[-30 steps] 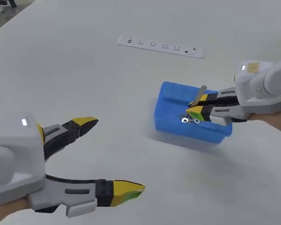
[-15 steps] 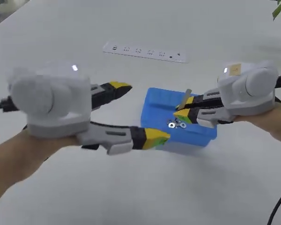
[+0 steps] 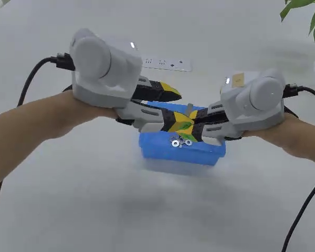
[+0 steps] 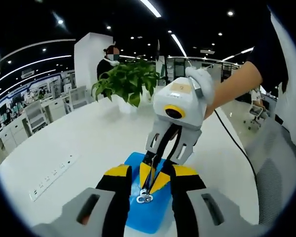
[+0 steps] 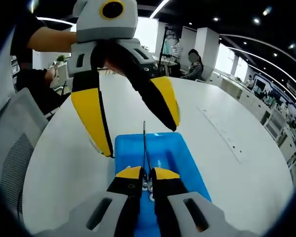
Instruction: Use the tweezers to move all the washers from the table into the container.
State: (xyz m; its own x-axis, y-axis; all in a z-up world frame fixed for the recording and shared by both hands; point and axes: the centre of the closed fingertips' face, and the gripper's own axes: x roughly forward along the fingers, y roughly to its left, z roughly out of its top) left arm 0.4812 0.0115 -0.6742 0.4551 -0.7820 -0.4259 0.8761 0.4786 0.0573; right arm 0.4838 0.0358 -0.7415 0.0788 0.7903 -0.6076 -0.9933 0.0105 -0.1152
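A dark cable (image 3: 29, 84) trailed off left of the container (image 3: 163, 149), which stood on the pale surface (image 3: 94, 205). Also from the container's left, the left gripper (image 4: 152, 172) reached in. Its yellow-tipped jaws were spread wide apart and held nothing. In the head view one jaw hung above the container's far edge and the other lay across its top. The container itself was a shallow blue tray, open at the top. Beyond its far side a white power strip (image 3: 165, 64) lay flat on the surface, well apart from it.

Inside the container, toward its near wall, a small cluster of silver washers (image 3: 178, 142) lay together. The slim metal tweezers (image 5: 144, 143) stood just above them and pointed out over the container's blue floor. In the right gripper view they ran between the left gripper's two spread jaws. Whether they touched either jaw could not be told. From the container's right came the right gripper (image 5: 148, 173), with its jaws drawn together and clamped on the tweezers' shaft. Its tips sat over the container, close to the washers. Far off to the container's right and behind it, green plant leaves (image 3: 307, 16) showed.
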